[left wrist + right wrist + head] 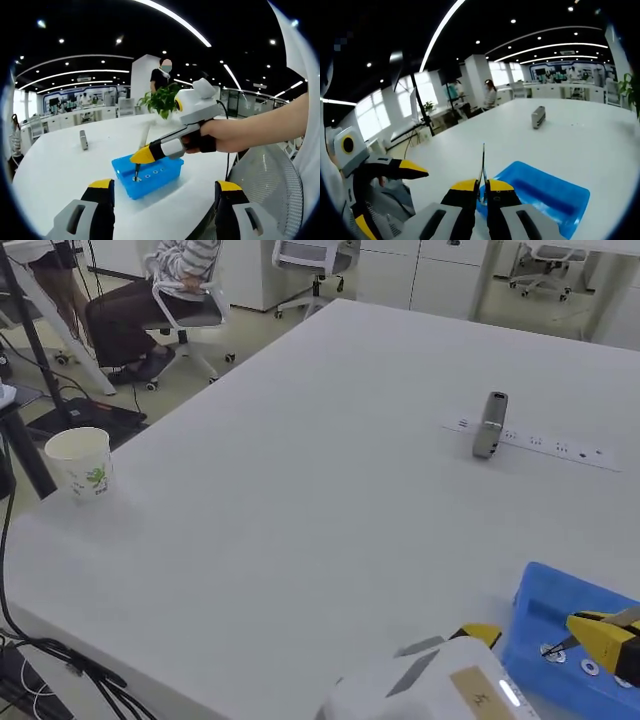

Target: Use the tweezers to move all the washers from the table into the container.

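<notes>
Right gripper pinches one tweezers over one blue container holding four washers; left gripper gapes wide, empty.

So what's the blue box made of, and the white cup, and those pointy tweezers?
Blue box: probably plastic, maybe foam; it has an even bright colour, a matte look and blocky edges.
Cup: looks like paper; it is dull white with thin walls and a green print.
Tweezers: likely metal; they are thin, grey and a little shiny, pinched in the right hand-held gripper.
</notes>
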Available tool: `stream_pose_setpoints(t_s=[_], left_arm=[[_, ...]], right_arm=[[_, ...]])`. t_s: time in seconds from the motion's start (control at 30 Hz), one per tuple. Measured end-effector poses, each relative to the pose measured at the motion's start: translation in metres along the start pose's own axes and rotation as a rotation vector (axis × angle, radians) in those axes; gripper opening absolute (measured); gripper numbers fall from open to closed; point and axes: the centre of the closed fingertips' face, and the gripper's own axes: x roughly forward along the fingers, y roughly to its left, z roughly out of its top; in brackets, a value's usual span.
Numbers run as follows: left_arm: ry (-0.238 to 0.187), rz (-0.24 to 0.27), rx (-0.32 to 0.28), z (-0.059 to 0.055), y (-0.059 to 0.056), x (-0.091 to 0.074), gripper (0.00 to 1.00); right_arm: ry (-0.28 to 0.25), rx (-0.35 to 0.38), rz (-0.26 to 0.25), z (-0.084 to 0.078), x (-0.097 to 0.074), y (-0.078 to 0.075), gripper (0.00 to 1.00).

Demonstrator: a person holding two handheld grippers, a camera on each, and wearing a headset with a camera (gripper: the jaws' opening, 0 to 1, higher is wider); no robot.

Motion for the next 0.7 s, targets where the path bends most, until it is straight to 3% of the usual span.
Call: stream_pose_setpoints(t_s=[0.7], left_arm=[[0.008, 0.009, 0.020, -0.001, 0.002, -0.001, 0.83]], right_arm=[[0.053, -0.005, -0.019, -0.009, 0.021, -0.021, 0.03]])
